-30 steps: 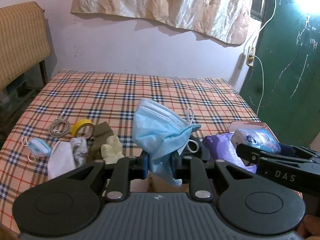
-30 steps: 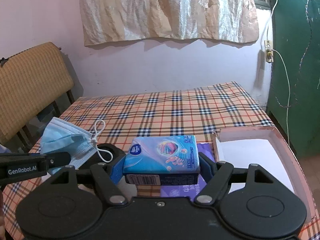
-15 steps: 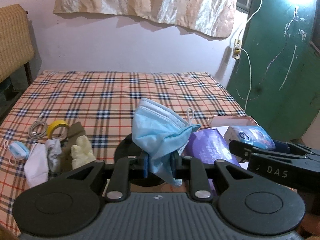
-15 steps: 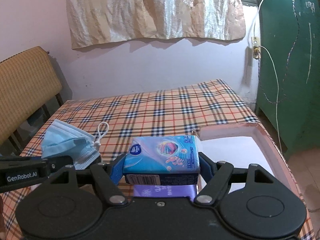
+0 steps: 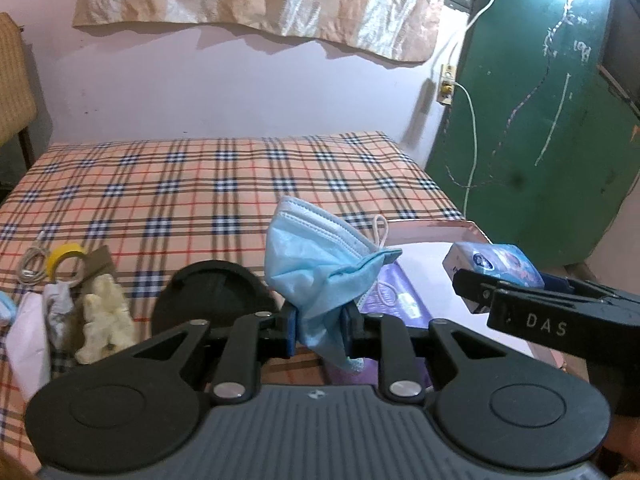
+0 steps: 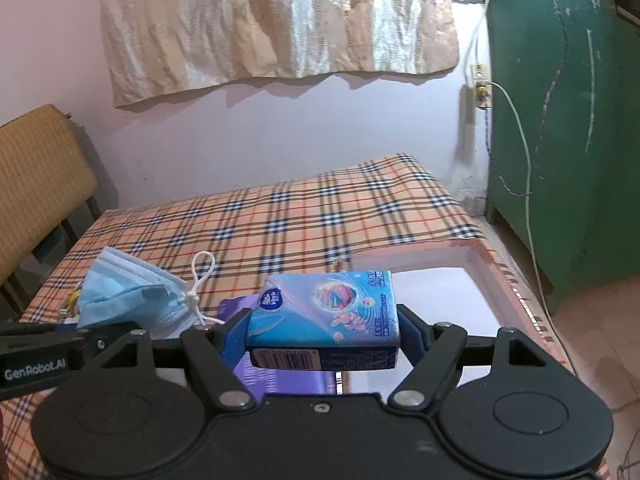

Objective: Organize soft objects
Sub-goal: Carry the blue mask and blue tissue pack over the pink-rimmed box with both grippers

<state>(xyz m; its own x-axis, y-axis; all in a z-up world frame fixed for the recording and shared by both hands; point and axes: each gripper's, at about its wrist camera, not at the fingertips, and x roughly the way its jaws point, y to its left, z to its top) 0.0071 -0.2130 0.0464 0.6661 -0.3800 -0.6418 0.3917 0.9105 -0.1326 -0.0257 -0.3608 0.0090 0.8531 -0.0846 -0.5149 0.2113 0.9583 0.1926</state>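
Blue mask [image 5: 320, 276] pinched in left gripper [image 5: 319, 330], tissue pack [image 6: 325, 318] clamped in right gripper [image 6: 320, 338], both over box [image 6: 486, 276].

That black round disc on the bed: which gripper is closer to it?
Left. The left gripper, holding the face mask, hangs just beside the black disc; the right gripper is farther off, by the box.

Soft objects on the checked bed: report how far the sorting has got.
Done: a purple plastic packet appears to lie in the pink-rimmed shallow box. In hand: the left claw is shut on a blue pleated face mask; the right claw grips a blue tissue pack. Left: a cream glove, white cloths and another mask at the edge.
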